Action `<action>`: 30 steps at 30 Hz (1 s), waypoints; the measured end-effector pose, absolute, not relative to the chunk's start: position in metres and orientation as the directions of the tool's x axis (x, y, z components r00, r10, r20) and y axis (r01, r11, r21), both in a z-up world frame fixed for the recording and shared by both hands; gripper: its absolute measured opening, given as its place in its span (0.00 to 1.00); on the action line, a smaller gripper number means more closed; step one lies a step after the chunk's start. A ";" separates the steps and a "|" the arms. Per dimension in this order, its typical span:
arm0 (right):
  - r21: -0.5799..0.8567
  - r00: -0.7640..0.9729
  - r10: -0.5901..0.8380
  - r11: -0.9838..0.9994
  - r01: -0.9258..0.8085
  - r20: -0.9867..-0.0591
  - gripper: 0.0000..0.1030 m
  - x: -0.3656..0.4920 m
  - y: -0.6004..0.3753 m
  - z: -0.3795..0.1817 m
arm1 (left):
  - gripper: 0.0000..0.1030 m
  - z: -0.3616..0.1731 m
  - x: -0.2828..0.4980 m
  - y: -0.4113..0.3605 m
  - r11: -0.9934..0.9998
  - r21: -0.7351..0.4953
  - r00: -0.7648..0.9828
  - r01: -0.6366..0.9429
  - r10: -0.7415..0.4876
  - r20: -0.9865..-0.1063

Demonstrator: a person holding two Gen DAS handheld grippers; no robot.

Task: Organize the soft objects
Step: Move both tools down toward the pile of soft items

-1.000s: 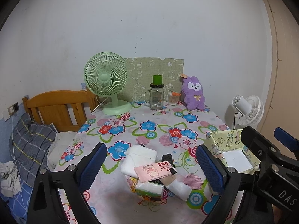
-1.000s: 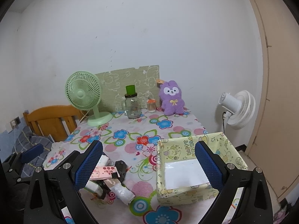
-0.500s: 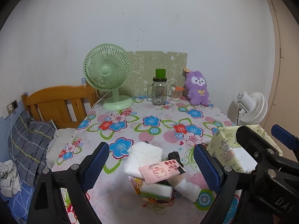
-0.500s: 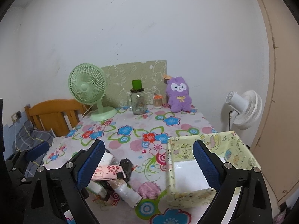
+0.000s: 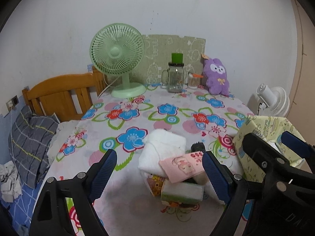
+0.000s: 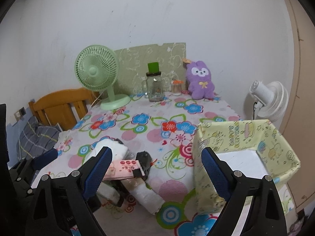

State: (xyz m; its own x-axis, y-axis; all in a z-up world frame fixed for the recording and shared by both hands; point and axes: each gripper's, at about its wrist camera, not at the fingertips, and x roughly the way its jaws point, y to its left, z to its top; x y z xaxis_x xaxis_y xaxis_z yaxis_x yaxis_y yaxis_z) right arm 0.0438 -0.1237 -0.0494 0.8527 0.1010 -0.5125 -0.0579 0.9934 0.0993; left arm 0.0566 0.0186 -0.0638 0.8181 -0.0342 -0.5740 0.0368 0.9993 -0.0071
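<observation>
A pile of soft things lies on the flowered tablecloth (image 5: 137,118): a folded white towel (image 5: 161,149), a pink pack (image 5: 181,166), a green tissue pack (image 5: 182,191) and a black item (image 5: 197,147). My left gripper (image 5: 159,173) hovers just short of the pile, its jaws wide and closing, the pads touching nothing. My right gripper (image 6: 156,171) hangs between the pile and the yellow box (image 6: 246,137), jaws wide and closing, with nothing held. In the right wrist view the pink pack (image 6: 124,168) lies beside a white roll (image 6: 147,194). A purple plush (image 5: 216,76) sits at the back.
A green fan (image 5: 118,59), a glass jar with a green lid (image 5: 175,76) and a small cup stand at the far edge by the wall. A wooden headboard (image 5: 59,96) and grey pillow (image 5: 29,141) lie left; a white floor fan (image 6: 269,98) stands right.
Both grippers have sunk and come closer to the table, so the pile and the box look larger. Both pairs of jaws have narrowed a little.
</observation>
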 end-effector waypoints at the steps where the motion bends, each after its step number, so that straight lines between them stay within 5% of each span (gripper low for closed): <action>1: 0.100 0.850 0.105 0.993 -0.061 -0.517 0.90 0.044 -0.122 -0.052 | 0.87 -0.067 0.056 0.019 0.999 -0.009 0.815 0.041 -0.039 -0.579; 22: 0.139 0.766 0.163 0.986 -0.096 -0.622 0.78 0.045 -0.114 -0.107 | 0.87 -0.117 0.049 0.005 0.995 -0.029 0.747 0.095 -0.091 -0.658; 30: 0.128 0.735 0.157 0.987 -0.096 -0.660 0.73 0.051 -0.111 -0.123 | 0.77 -0.133 0.054 0.005 0.995 -0.041 0.729 0.091 -0.094 -0.678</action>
State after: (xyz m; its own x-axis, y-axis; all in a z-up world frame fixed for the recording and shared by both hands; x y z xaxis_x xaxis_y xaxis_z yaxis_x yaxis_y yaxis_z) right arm 0.0512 -0.1115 -0.1234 0.7350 0.1573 -0.6595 -0.0965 0.9871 0.1279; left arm 0.0542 0.0046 -0.1331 0.7294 -0.0941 -0.6775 0.0906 0.9951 -0.0407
